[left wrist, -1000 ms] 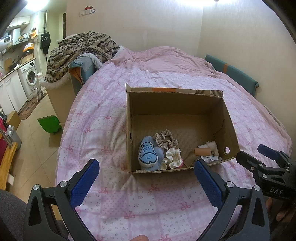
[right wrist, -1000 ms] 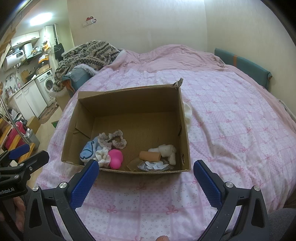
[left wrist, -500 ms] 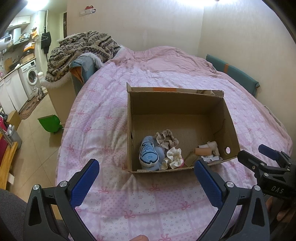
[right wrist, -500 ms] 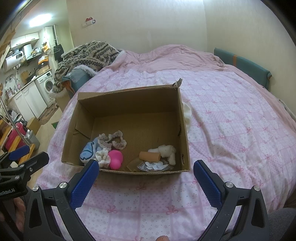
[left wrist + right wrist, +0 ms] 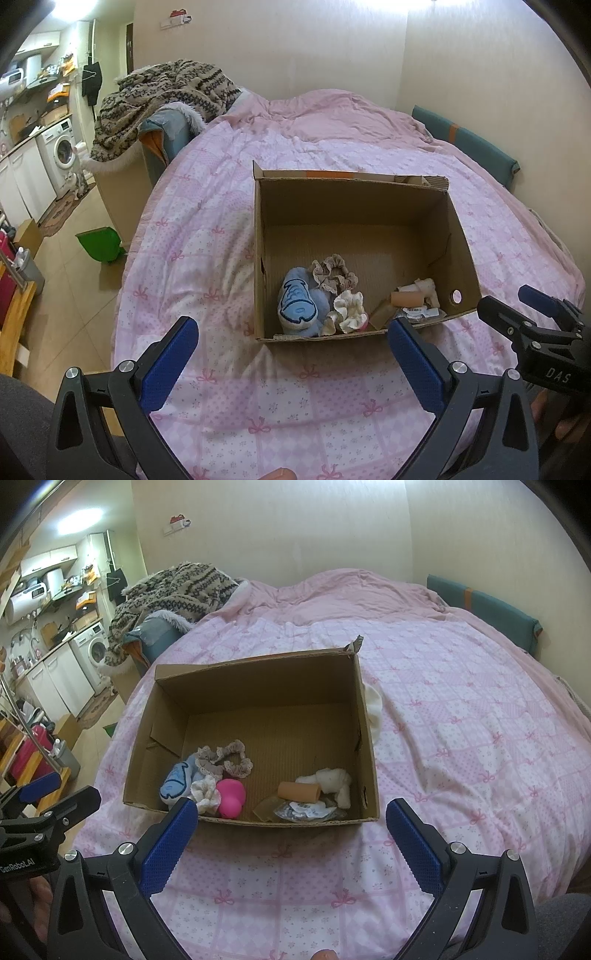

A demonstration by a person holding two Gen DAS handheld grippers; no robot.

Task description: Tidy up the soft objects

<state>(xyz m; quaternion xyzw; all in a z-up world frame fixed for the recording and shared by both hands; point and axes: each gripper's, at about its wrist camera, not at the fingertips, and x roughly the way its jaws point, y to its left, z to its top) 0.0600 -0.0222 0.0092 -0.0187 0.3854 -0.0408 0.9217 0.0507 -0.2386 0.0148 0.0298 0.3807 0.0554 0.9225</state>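
Both hand-held grippers, left [image 5: 291, 343] and right [image 5: 291, 823], hover wide and empty before the cardboard box [image 5: 369, 760] on the bed [image 5: 461, 720]; a careless reach could tip its flimsy wall.

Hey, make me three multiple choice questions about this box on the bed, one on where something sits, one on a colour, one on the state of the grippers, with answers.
1. Where is the pink ball?
A. on the quilt
B. inside the cardboard box near its front wall
C. on the floor

2. What colour is the small shoe-shaped toy?
A. light blue
B. green
C. black

3. How do both grippers stand?
A. shut on a toy
B. one open, one shut
C. both open and empty

Answers:
1. B, the pink ball lies in the cardboard box beside a cream scrunchie.
2. A, the shoe-shaped toy is light blue.
3. C, the left gripper and right gripper have fingers spread with nothing between.
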